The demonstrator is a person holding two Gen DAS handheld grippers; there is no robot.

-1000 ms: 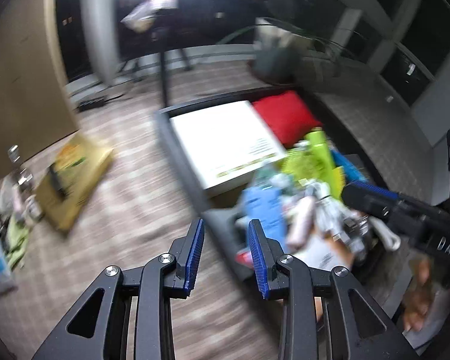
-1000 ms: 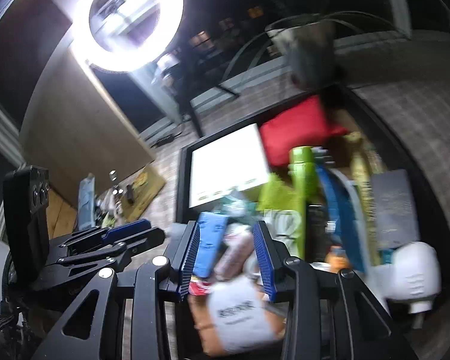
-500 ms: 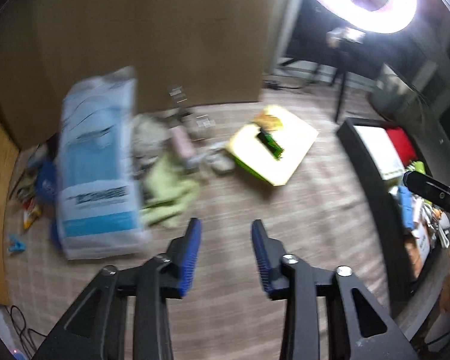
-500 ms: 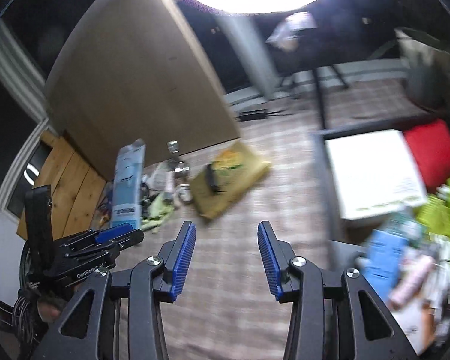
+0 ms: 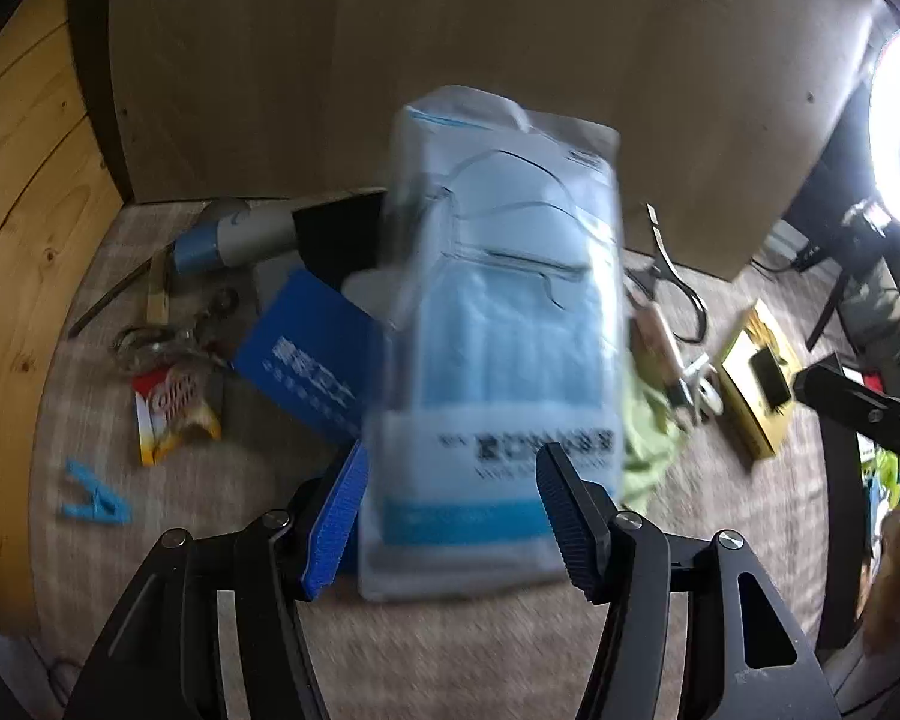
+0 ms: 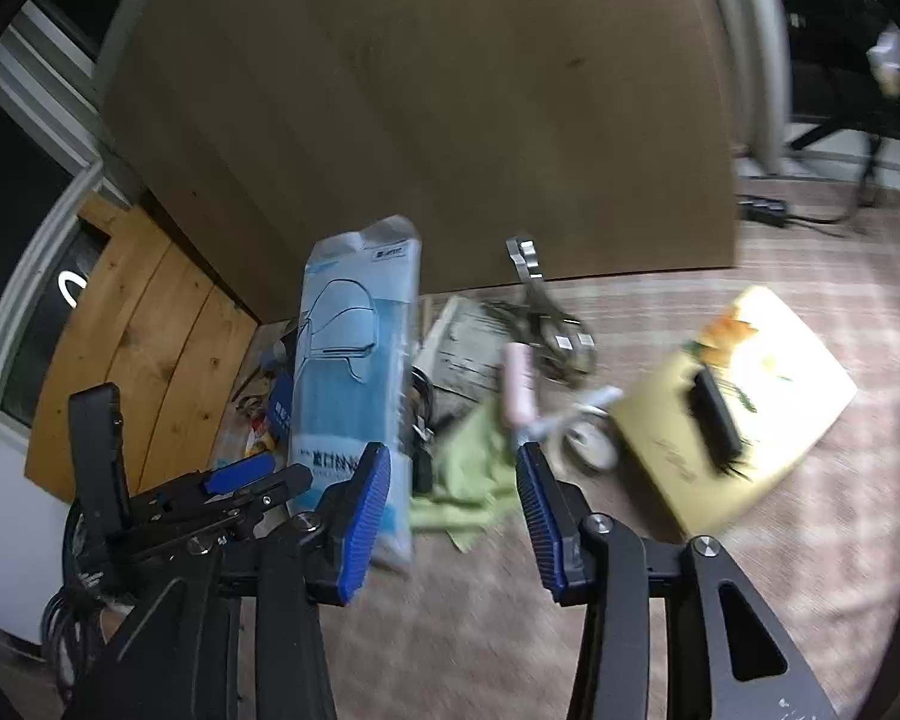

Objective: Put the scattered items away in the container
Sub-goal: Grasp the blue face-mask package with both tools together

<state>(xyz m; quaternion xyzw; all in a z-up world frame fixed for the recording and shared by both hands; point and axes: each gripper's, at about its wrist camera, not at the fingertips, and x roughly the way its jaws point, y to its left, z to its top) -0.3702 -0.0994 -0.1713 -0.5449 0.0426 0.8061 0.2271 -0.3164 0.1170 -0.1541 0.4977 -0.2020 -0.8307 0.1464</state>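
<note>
Both claws have swung away from the container to the scattered pile on the floor, the left claw (image 5: 450, 516) opening around the upright mask packet (image 5: 498, 330), seemingly not yet pinching it, the right claw (image 6: 453, 510) opening empty over the green cloth (image 6: 468, 480).

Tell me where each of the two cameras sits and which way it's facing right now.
Left wrist: on the left gripper, angled down at the mask pack standing between its opening jaws, untouched; the right gripper's tip shows at right.
Right wrist: on the right gripper, angled down at the green cloth; jaws opening, empty; the left gripper shows lower left.
Shared: mask pack, yellow box, green cloth.
</note>
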